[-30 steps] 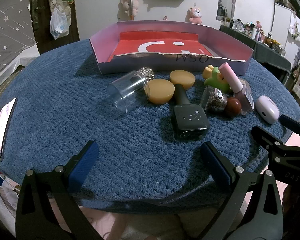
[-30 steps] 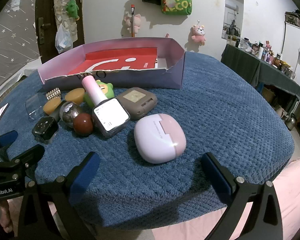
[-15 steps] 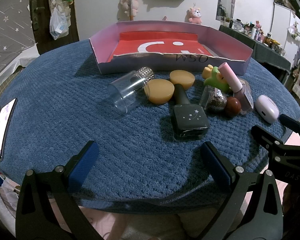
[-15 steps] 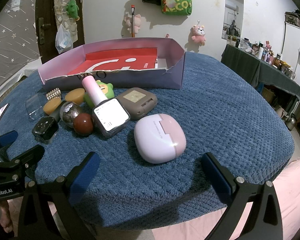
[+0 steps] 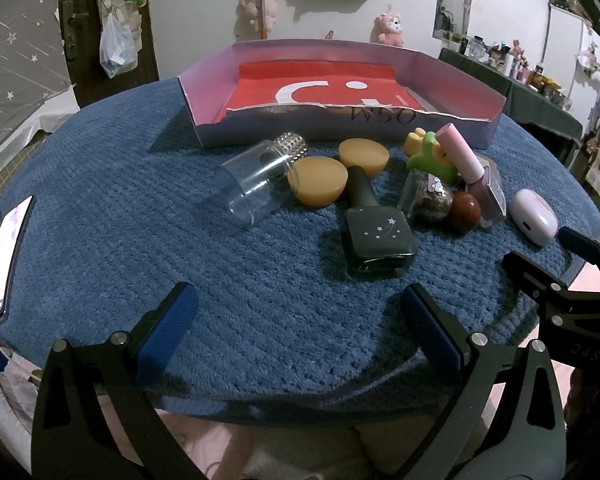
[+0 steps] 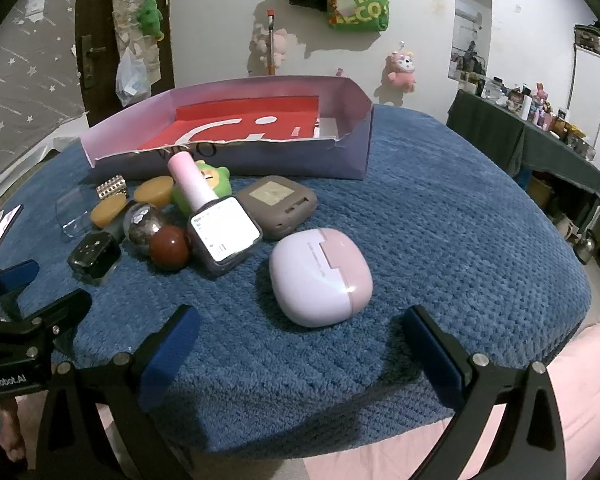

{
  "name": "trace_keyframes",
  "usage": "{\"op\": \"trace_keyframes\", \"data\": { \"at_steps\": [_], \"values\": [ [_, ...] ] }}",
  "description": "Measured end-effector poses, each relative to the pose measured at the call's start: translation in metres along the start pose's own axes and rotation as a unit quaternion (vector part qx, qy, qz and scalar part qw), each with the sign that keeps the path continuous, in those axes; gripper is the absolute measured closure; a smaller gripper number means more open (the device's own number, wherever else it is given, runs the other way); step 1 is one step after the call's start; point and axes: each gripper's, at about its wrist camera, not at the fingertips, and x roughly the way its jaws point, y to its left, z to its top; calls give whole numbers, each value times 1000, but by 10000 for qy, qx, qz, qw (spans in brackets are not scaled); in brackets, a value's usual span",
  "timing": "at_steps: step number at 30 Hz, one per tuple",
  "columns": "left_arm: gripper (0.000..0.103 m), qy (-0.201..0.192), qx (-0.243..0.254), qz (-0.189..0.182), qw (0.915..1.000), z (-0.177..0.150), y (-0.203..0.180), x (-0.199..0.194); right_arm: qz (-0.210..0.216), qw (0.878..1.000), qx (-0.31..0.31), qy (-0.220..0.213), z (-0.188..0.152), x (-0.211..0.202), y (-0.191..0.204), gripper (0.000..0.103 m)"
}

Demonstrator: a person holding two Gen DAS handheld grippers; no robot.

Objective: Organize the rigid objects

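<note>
Both grippers empty, jaws wide apart, at the near edge of the blue cushion (image 6: 440, 208). Right gripper (image 6: 300, 344) faces the pink earbud case (image 6: 320, 282) near that edge: probably light, hard, slick, rounded. Pinch its flatter sides, mid-body. Left gripper (image 5: 296, 320) faces the dark nail polish bottle (image 5: 376, 232): likely glass, take the square body.

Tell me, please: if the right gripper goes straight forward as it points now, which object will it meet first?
Most likely the pink-and-lilac earbud case. It lies on the blue blanket ahead of the open right gripper, roughly centred between the fingers, with nothing in front of it. The depth is hard to judge, so the gripper might pass above it.
</note>
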Motion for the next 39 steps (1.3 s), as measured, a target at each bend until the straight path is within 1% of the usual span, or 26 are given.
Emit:
{"op": "trace_keyframes", "data": {
  "at_steps": [5, 9, 11, 16, 17, 19, 20, 23, 24, 26, 27, 28, 29, 30, 31, 32, 33, 35, 39],
  "values": [
    [0, -14, 6, -43, 10000, 0, 0, 0, 50, 10000, -39, -26, 0, 0, -3, 0],
    [0, 37, 98, -160, 9998, 3, -11, 1, 100, 9999, -71, -53, 2, 2, -6, 0],
    [1, 37, 168, -234, 9996, 4, -17, 2, 127, 9999, -66, -70, 3, 3, -8, 4],
    [12, -161, 350, -335, 9987, 10, -31, 5, 155, 9998, -68, -123, 9, 5, -14, 15],
    [13, -153, 353, -344, 9987, 12, -32, 7, 164, 9998, -70, -129, 10, 6, -16, 17],
    [18, -127, 313, -392, 9987, 15, -34, 8, 176, 9997, -93, -168, 11, 8, -16, 20],
    [20, -114, 402, -311, 9986, 16, -35, 11, 179, 9996, -123, -198, 12, 9, -16, 21],
    [24, -213, 365, -339, 9985, 19, -38, 12, 250, 9989, -155, -357, 11, 12, -18, 22],
    [27, -257, 311, -404, 9984, 19, -38, 11, 256, 9986, -174, -424, 11, 13, -18, 22],
    [36, -293, 353, -361, 9983, 19, -40, 11, 248, 9980, -212, -534, 9, 13, -18, 24],
    [45, -314, 407, -330, 9981, 20, -41, 12, 254, 9979, -218, -563, 8, 13, -18, 26],
    [52, -334, 405, -338, 9980, 20, -42, 12, 261, 9977, -228, -586, 7, 13, -18, 32],
    [54, -327, 373, -342, 9982, 21, -42, 12, 291, 9975, -235, -597, 7, 13, -18, 39],
    [57, -289, 392, -309, 9983, 21, -42, 13, 316, 9974, -242, -606, 7, 13, -17, 43],
    [64, -287, 370, -306, 9984, 21, -41, 13, 322, 9973, -260, -604, 7, 13, -16, 46],
    [67, -302, 359, -265, 9985, 21, -40, 13, 316, 9972, -286, -608, 7, 13, -15, 49],
    [68, -293, 342, -287, 9986, 21, -38, 13, 317, 9972, -305, -609, 7, 13, -13, 51],
    [68, -302, 326, -329, 9985, 21, -37, 13, 329, 9971, -322, -601, 7, 13, -12, 51],
    [68, -301, 407, -286, 9983, 20, -38, 13, 322, 9973, -313, -580, 7, 13, -11, 51]
  ]
}}
